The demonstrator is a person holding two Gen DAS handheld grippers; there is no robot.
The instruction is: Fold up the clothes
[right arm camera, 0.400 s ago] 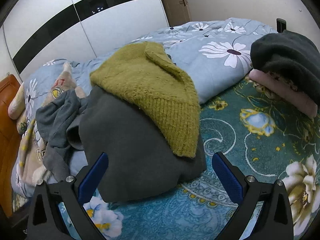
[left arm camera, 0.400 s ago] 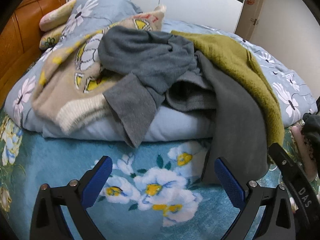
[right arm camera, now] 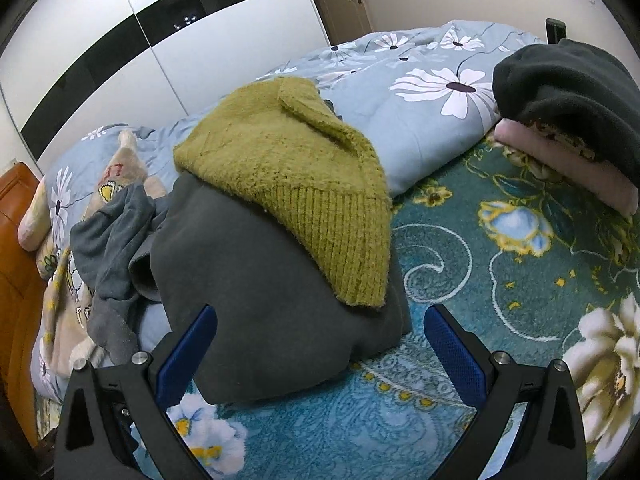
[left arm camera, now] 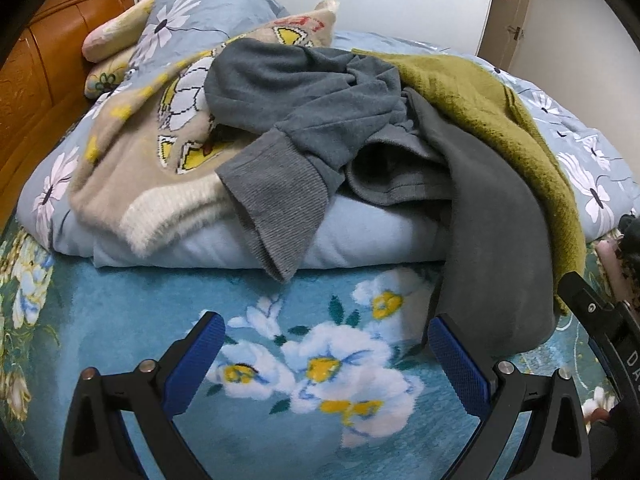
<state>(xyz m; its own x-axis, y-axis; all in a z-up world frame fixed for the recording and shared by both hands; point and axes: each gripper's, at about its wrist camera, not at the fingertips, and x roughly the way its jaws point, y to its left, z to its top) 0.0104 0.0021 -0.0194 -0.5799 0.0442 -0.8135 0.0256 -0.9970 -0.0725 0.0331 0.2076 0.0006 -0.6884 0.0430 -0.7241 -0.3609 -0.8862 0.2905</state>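
Observation:
A heap of unfolded clothes lies on a folded blue quilt (left arm camera: 360, 240): a dark grey garment (left arm camera: 492, 240) (right arm camera: 260, 280) hanging down onto the bed, an olive knit sweater (left arm camera: 480, 100) (right arm camera: 312, 184) on top of it, a blue-grey sweatshirt (left arm camera: 304, 92) (right arm camera: 108, 232) with a ribbed cuff, and a beige patterned sweater (left arm camera: 132, 168). My left gripper (left arm camera: 324, 344) is open and empty above the floral blanket, just left of the dark grey garment. My right gripper (right arm camera: 320, 336) is open and empty, its jaws either side of that garment's lower edge.
A teal floral blanket (right arm camera: 500, 280) covers the bed. A stack of folded clothes, dark grey (right arm camera: 572, 92) over pink (right arm camera: 560, 160), sits at the right. An orange wooden headboard (left arm camera: 24, 88) stands at the left. A white wardrobe (right arm camera: 160, 32) is behind.
Both grippers have edged slightly forward toward the clothes heap; nothing was taken hold of.

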